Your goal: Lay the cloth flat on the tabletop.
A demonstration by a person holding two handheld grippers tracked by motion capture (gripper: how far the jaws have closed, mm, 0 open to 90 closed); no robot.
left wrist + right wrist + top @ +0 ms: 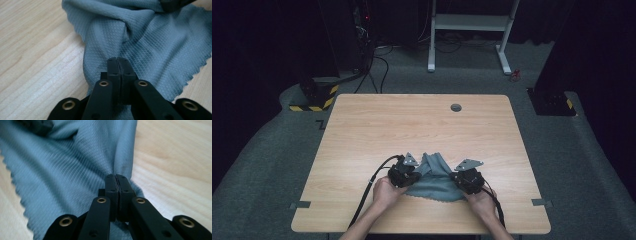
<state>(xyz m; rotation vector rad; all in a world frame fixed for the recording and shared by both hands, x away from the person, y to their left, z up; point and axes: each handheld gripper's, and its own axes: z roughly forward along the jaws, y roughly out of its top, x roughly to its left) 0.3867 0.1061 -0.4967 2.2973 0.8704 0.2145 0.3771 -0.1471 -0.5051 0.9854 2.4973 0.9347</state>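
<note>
Cloth [435,181] lies bunched on the table [377,130], pinched in both grippers' closed fingers [113,68], left [404,172] and right [468,179].

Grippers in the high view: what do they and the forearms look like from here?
Both the left gripper and right gripper are black, each topped by a grey three-cornered plate and trailing a black cable. Jaws are black with brass-coloured rivets. Forearms are bare, no sleeves visible.

High view: light falls from above on the pale wooden rectangular table [422,125], evenly lit, soft short shadows; surrounding floor and background dim to near black, picture slightly soft overall. Both gripper views bright, no glare; grey-blue quilted-weave cloth [150,42] sharp in the left gripper view, motion-blurred in the right gripper view, far edges out of focus.
</note>
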